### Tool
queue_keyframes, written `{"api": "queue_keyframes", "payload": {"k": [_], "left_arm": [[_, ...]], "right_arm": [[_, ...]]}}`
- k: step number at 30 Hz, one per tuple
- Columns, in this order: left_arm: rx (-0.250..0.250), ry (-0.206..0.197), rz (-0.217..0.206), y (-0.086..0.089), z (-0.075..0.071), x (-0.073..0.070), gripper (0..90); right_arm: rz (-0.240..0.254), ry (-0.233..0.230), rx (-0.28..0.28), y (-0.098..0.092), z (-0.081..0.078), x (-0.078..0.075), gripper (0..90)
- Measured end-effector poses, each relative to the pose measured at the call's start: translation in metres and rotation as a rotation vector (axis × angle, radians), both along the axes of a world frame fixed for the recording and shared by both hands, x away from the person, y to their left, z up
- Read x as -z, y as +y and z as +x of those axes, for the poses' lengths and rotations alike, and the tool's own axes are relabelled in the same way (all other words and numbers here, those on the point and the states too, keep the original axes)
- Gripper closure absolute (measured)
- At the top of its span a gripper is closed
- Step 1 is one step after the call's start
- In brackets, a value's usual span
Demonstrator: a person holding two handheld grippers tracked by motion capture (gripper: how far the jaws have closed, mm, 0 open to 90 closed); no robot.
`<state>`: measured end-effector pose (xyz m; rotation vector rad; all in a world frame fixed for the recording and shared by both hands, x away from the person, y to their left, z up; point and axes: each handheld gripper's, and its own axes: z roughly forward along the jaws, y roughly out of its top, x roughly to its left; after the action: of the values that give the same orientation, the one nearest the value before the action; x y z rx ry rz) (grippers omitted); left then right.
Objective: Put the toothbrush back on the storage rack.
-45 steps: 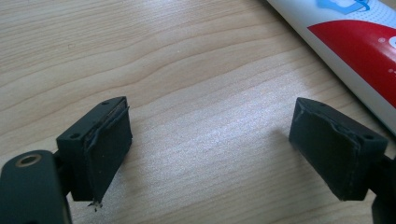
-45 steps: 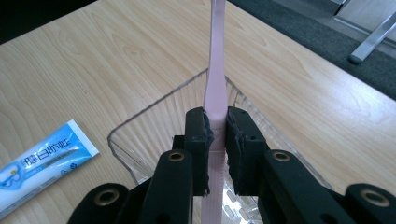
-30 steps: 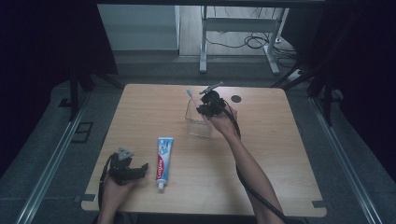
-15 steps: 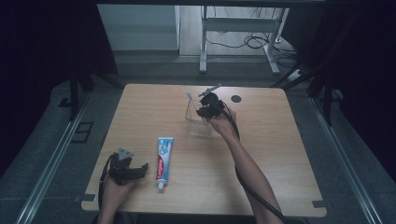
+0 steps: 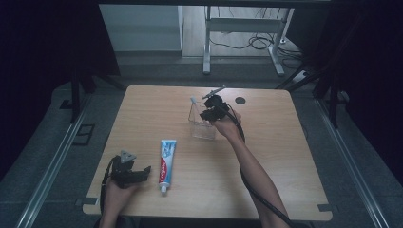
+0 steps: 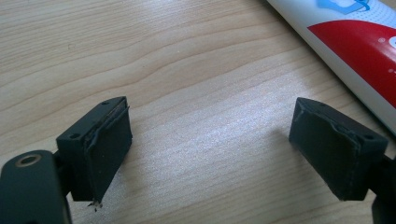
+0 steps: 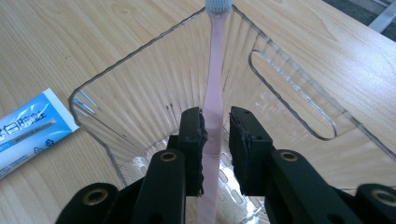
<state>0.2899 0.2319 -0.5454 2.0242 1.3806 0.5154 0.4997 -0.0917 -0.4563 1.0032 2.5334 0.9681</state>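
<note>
Between the right gripper's [image 7: 215,140] just-opening jaws a pink toothbrush [image 7: 213,93] leans inside the clear holder [image 7: 140,93], one pad touching, its handle end hidden. Left gripper [image 6: 210,149] gapes empty beside the cropped toothpaste tube [image 6: 359,51].

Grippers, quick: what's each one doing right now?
Left gripper: open, nothing between the jaws, toothpaste tube beside it.
Right gripper: jaws just opening, pink toothbrush between them, inside the clear holder.
</note>
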Motion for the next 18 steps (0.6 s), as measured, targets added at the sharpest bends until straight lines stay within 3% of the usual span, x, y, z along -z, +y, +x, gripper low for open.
{"api": "queue_keyframes", "payload": {"k": [9, 18], "left_arm": [[-0.001, 0.0, -0.001, 0.0, 0.0, 0.0, 13.0], [-0.001, 0.0, -0.001, 0.0, 0.0, 0.0, 13.0]], "right_arm": [[0.01, -0.021, -0.014, 0.0, -0.006, -0.006, 64.5], [0.046, -0.051, -0.026, -0.007, -0.015, -0.019, 47.1]]}}
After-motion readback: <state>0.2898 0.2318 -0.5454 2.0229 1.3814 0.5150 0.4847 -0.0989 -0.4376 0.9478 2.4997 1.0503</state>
